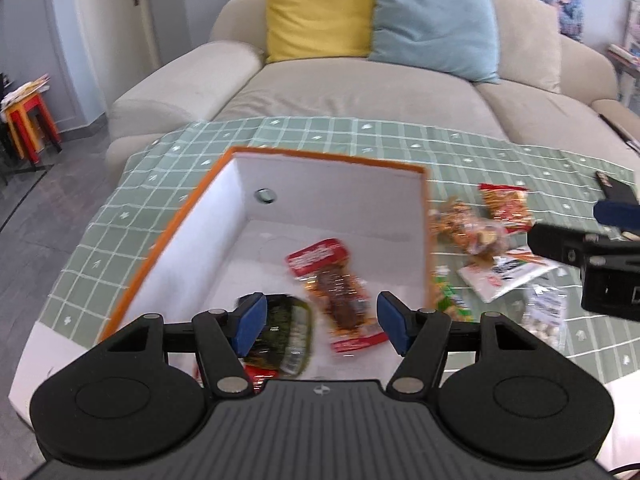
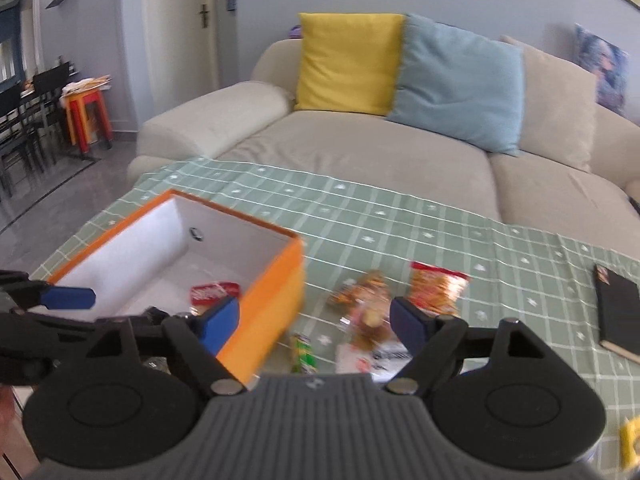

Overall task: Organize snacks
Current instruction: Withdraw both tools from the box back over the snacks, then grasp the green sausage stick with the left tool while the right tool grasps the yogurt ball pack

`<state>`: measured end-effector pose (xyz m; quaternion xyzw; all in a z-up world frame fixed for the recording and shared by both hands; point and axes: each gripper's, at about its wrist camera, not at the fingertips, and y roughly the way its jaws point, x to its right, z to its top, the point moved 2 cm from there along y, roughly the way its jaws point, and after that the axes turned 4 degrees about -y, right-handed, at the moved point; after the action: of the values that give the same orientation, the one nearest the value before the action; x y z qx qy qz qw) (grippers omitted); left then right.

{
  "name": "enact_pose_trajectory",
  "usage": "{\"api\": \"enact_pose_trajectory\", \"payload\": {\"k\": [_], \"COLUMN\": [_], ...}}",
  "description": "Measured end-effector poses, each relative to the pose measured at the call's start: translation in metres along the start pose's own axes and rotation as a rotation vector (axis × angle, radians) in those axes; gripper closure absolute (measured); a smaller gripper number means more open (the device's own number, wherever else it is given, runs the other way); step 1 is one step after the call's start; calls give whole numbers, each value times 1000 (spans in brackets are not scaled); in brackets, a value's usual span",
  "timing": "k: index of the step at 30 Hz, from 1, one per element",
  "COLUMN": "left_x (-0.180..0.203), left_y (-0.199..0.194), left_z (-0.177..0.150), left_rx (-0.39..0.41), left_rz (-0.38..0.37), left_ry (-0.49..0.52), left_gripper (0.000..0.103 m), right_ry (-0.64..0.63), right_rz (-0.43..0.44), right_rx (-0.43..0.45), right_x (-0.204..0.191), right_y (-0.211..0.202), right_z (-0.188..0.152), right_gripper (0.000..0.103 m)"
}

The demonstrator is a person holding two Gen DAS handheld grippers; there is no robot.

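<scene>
An orange box [image 1: 176, 220] with a white inside stands on the green checked tablecloth [image 1: 360, 136]. In it lie a red and brown snack packet [image 1: 340, 292] and a dark green packet [image 1: 284, 332]. My left gripper [image 1: 320, 320] hangs open above them, with nothing between its blue pads. Right of the box lie loose snacks: a red-orange packet [image 2: 438, 288], a clear bag of brown pieces [image 2: 368, 304], a white packet [image 1: 504, 274], a small green packet [image 2: 302, 352] and a clear bag of white pieces [image 1: 548, 316]. My right gripper [image 2: 316, 320] is open and empty, over the box's right wall [image 2: 276, 300].
A black notebook [image 2: 618, 316] lies at the table's far right. A beige sofa [image 2: 360, 152] with yellow and blue cushions stands behind the table. A red and yellow stool [image 2: 86, 116] and dark chairs stand far left. Something yellow [image 2: 630, 440] shows at the lower right edge.
</scene>
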<state>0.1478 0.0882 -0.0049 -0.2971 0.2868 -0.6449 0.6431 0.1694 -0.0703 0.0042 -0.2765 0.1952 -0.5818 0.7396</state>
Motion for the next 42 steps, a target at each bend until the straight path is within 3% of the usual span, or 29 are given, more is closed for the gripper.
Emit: {"api": "enact_pose_trajectory", "payload": {"k": [9, 17, 20, 27, 32, 40, 42], "left_x": [65, 111, 121, 132, 133, 135, 135], "left_y": [-8, 1, 3, 15, 27, 48, 52], "left_z": [-11, -31, -38, -51, -58, -60, -58], "left_rx": [11, -48, -50, -67, -79, -98, -112], "left_rz": [-65, -144, -174, -189, -184, -165, -186], "left_ry": [83, 108, 110, 101, 81, 75, 73], "left_gripper": [28, 28, 28, 32, 36, 33, 32], "right_ry": [154, 246, 244, 234, 176, 154, 161], "right_rz": [-128, -230, -245, -206, -229, -162, -143], "right_rx": [-29, -73, -85, -104, -65, -66, -79], "right_x": [69, 114, 122, 125, 118, 119, 119], "right_y": [-31, -41, -40, -30, -23, -10, -5], "right_z": [-60, -114, -128, -143, -151, -157, -156], "right_gripper": [23, 23, 15, 13, 6, 7, 12]}}
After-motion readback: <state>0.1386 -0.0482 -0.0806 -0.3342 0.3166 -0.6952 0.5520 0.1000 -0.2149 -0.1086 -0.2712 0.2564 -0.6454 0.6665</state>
